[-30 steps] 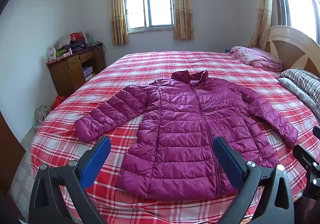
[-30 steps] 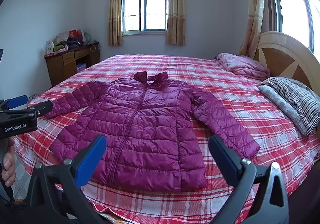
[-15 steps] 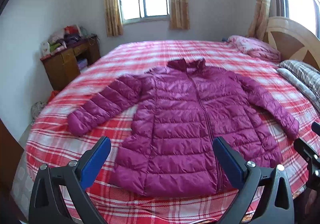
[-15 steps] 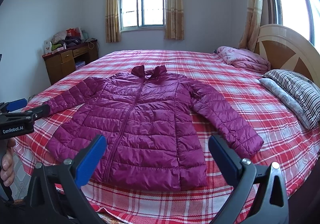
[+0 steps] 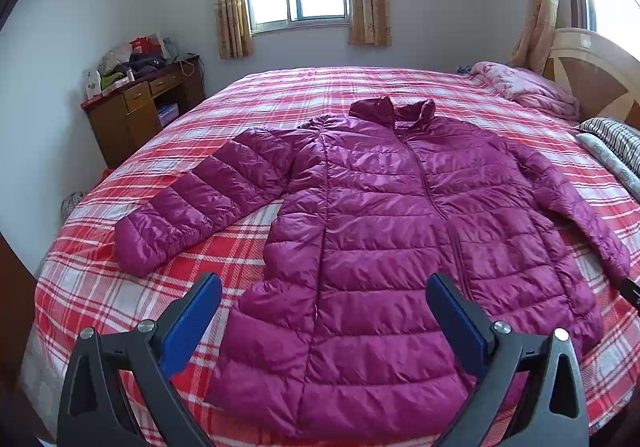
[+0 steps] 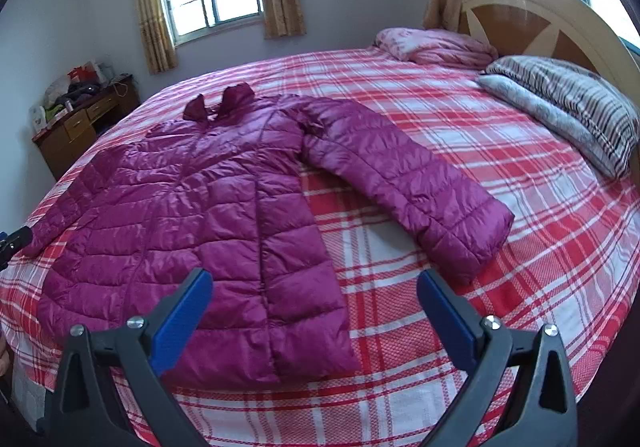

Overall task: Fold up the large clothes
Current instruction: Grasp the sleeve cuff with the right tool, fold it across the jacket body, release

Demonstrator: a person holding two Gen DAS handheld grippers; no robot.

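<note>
A magenta quilted puffer jacket [image 5: 400, 215] lies flat, front up and zipped, on a red plaid bed [image 5: 248, 95], both sleeves spread out. My left gripper [image 5: 322, 311] is open and empty above the jacket's lower left hem. In the right wrist view the jacket [image 6: 208, 207] fills the left half, its right sleeve [image 6: 408, 183] angled out toward the cuff. My right gripper [image 6: 314, 307] is open and empty above the lower right hem, between the body and that cuff.
A folded pink quilt [image 6: 436, 45] and striped pillows [image 6: 568, 103] lie by the wooden headboard [image 6: 532, 19]. A cluttered wooden desk [image 5: 140, 107] stands left of the bed. The bed's near edge runs just below both grippers.
Both grippers have moved closer to the bed and lower over the jacket's hem. The right one has swung right, toward the right sleeve. Both jaws stay open.
</note>
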